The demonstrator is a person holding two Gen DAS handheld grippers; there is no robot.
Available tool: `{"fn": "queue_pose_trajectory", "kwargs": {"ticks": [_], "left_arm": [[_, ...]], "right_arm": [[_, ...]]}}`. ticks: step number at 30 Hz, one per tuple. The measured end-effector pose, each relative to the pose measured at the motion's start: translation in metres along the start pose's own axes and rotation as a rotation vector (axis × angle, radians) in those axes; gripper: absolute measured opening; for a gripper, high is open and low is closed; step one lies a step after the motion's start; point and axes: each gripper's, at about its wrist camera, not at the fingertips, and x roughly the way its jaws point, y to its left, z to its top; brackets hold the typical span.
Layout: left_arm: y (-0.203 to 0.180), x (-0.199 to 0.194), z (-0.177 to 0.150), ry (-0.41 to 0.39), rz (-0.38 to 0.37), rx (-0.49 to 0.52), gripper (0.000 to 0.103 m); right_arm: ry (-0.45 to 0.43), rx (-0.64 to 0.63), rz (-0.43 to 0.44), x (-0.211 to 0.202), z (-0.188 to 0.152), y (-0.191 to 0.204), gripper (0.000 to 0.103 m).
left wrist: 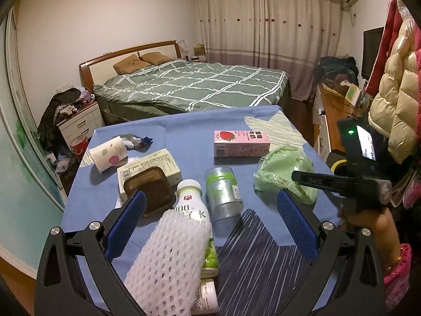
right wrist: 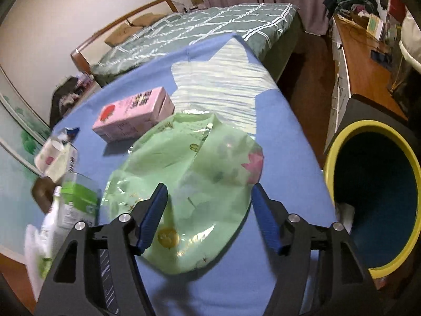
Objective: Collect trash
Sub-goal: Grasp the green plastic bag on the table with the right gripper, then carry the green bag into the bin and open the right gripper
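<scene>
While the left gripper stands wide apart over the blue cloth, grasping nothing, a white foam net sleeve with a honeycomb weave lies between its ribbed blue pads, wrapped on a white-capped plastic bottle that rests on its side. Just beyond it lie a squat clear jar with a green band and a shallow brown tray of rounded square shape, the tray resting against a flat cream carton. To the right, the right gripper is released too, its jaws spread and pressing on nothing; a crumpled, glossy pale green plastic bag lies on the cloth under and between its fingers, printed with a pink flower. Beside the table's right edge sits a round bin with a yellow rim and dark inside. Further back rest a pink rectangular strawberry milk box, a tipped paper cup and a scrap of crinkled wrapper. Past the table stands a bed under a green checked cover, then pleated curtains
</scene>
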Motion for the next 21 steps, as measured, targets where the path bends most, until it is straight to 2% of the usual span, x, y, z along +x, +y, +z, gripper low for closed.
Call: {"fn": "queue_pose_trajectory", "kwargs": {"ticks": [2,4,5,7,8,16,21], "left_arm": [[0.002,0.001,-0.001,0.002,-0.002,-0.004,0.098],[0.005,0.002,-0.003,0.002,-0.005,-0.012,0.098],[0.005,0.002,-0.004,0.003,-0.007,-0.015,0.098],[0.005,0.003,-0.004,0.004,-0.010,-0.015,0.098],[0.004,0.003,-0.004,0.005,-0.011,-0.013,0.098],[-0.005,0.006,-0.004,0.007,-0.022,0.004,0.098],[-0.013,0.007,-0.005,0.011,-0.031,0.021,0.098]], "right_arm": [[-0.011,-0.035,-0.050,0.003,-0.001,0.007,0.058],[-0.024,-0.067,-0.093,0.005,-0.002,0.011,0.035],[-0.029,-0.076,-0.105,0.005,-0.003,0.011,0.031],[-0.035,-0.084,-0.113,0.005,-0.003,0.008,0.016],[-0.035,-0.081,-0.108,0.004,-0.003,0.005,0.014],[-0.095,-0.013,-0.065,-0.029,-0.005,-0.023,0.011],[-0.143,0.035,-0.105,-0.056,-0.006,-0.054,0.011]]}}
